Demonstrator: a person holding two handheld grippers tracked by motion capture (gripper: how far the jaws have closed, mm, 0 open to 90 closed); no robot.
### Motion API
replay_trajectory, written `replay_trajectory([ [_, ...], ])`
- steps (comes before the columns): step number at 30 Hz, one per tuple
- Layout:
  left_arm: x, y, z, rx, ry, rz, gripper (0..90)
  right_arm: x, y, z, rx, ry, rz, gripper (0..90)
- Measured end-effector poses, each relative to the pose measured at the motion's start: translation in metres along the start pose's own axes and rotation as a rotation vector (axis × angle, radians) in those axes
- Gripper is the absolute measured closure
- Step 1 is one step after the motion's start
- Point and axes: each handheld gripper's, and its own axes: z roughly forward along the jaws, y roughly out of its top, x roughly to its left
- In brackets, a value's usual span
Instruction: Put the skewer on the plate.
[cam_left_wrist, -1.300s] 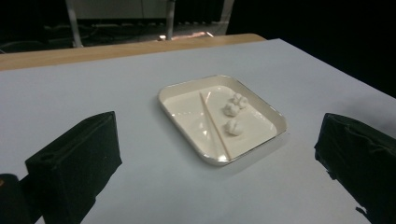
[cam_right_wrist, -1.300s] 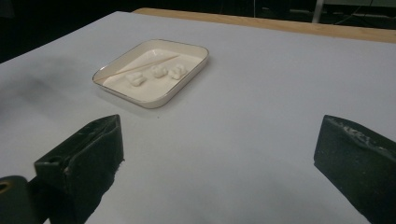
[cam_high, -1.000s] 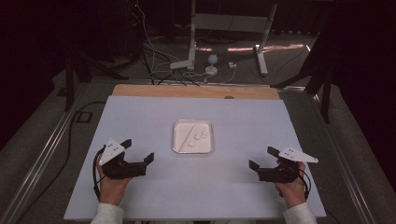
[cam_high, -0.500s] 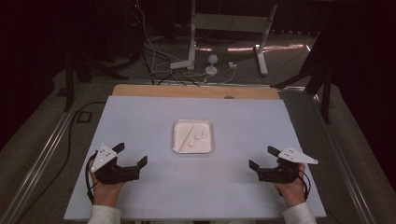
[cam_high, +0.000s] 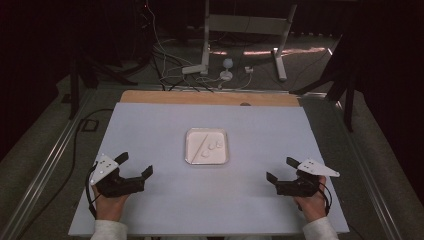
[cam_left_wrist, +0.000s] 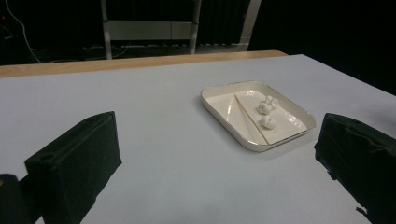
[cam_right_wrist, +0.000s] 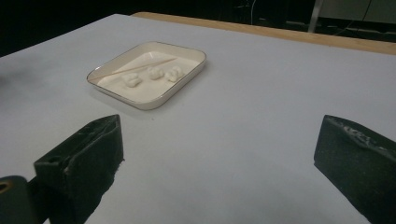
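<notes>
From the high view, the left gripper and right gripper rest near the table's front edge, well apart from the tray at its middle, so the approach seems not yet begun. In both gripper views the jaws stand wide open and empty, aimed toward the tray's white lumps; next, one gripper probably needs to reach in over the rim.

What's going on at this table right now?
A person holds a gripper in each hand over a grey-blue table. The left gripper and right gripper are both open and hold nothing, resting near the table's front edge. Between them, farther back, sits a white tray holding a thin stick and three small white lumps. Neither gripper touches the tray.
</notes>
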Motion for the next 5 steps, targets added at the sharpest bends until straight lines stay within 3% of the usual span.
replay_trajectory([
  [5,0.0011,-0.0003,0.0001,0.003,0.005,-0.006,0.5,-0.0007,-0.0001,-0.0009,-0.005,-0.004,0.005,1.7],
])
